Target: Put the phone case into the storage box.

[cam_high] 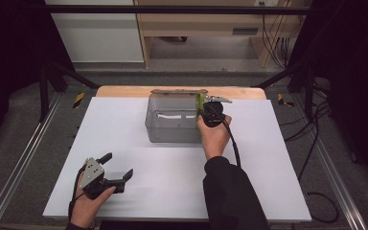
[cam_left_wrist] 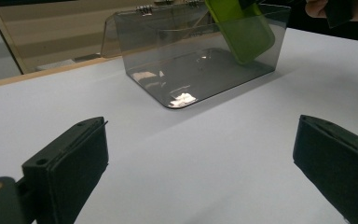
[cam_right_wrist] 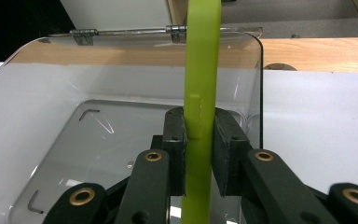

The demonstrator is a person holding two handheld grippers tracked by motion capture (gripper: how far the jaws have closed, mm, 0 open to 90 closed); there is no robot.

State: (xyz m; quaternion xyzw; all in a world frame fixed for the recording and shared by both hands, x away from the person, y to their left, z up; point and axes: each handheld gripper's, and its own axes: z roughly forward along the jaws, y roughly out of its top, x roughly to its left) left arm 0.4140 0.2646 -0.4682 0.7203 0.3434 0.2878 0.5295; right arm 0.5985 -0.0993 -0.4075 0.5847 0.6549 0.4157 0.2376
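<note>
The right gripper (cam_right_wrist: pixel 199 154) is clenched on a flat lime-green piece (cam_right_wrist: pixel 201 84), its two black pads pressing the thin edge from either side. The piece runs up out of the top of the right gripper view and down behind the jaw links, so both its ends are cut off there and its full shape cannot be read (from the left gripper view it looks like a rounded slab (cam_left_wrist: pixel 244 32), seen through smoky plastic). Just beyond and below the pads lies the clear box (cam_right_wrist: pixel 42 140), open at the top, with the green piece standing inside its right-hand end, close to the side wall; whether the piece touches the floor of the box is hidden. Behind the box, at its far rim, a hinged lid (cam_right_wrist: pixel 130 31) hangs back, mostly out of sight. In the high view the person's hand covers most of the right gripper (cam_high: pixel 206 111), and the box (cam_high: pixel 172 132) sits on the white table (cam_high: pixel 139 191) near its far edge.

The left gripper (cam_high: pixel 116 168) rests well apart, at the near left of the table, jaws spread wide with nothing between them.
</note>
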